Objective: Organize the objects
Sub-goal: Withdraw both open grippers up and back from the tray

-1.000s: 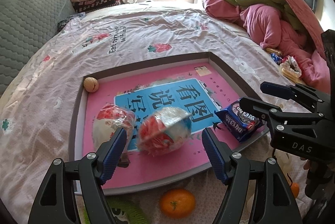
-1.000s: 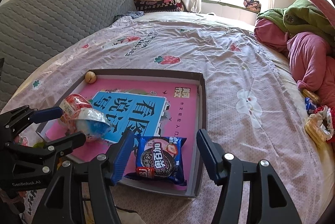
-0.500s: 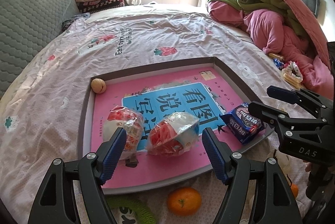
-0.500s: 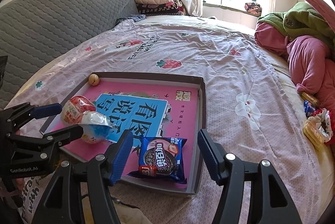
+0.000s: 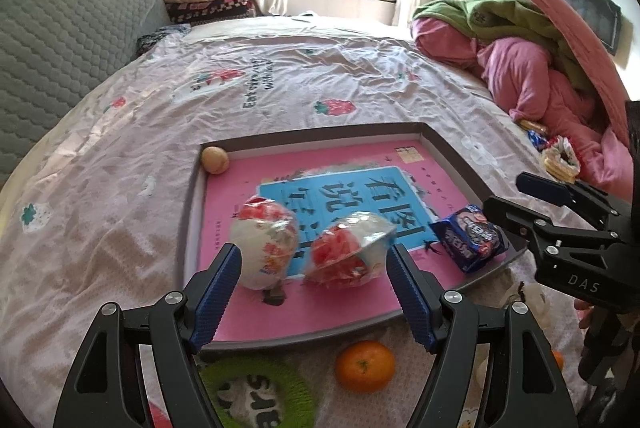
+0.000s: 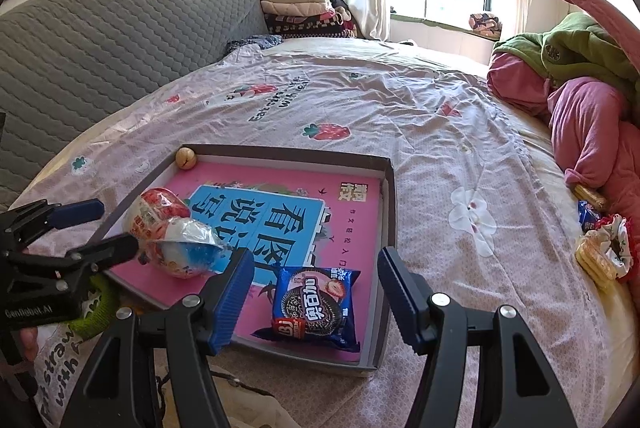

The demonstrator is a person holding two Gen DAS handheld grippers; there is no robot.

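Left claw: your left gripper [image 5: 314, 290] hung over the near edge of the tray, its jaws spread wide with nothing clamped between them
Right claw: your right gripper [image 6: 316, 298] had its jaws apart above the biscuit packet, the pads clear of it
Tray: a shallow grey tray [image 5: 188, 228] lay on the bed, lined with a pink and blue printed sheet
Wrapped eggs: two foil-wrapped eggs, one [image 5: 266, 246] to the left and one [image 5: 348, 252] to the right, lay side by side inside the tray, just beyond your left fingertips
Biscuit packet: a blue biscuit packet [image 6: 314, 306] lay flat in the tray's near right corner
Small ball: a tan ball [image 5: 215, 159] sat in the far left corner
Orange: an orange [image 5: 365, 366] rested on the bedspread, outside the tray's near rim
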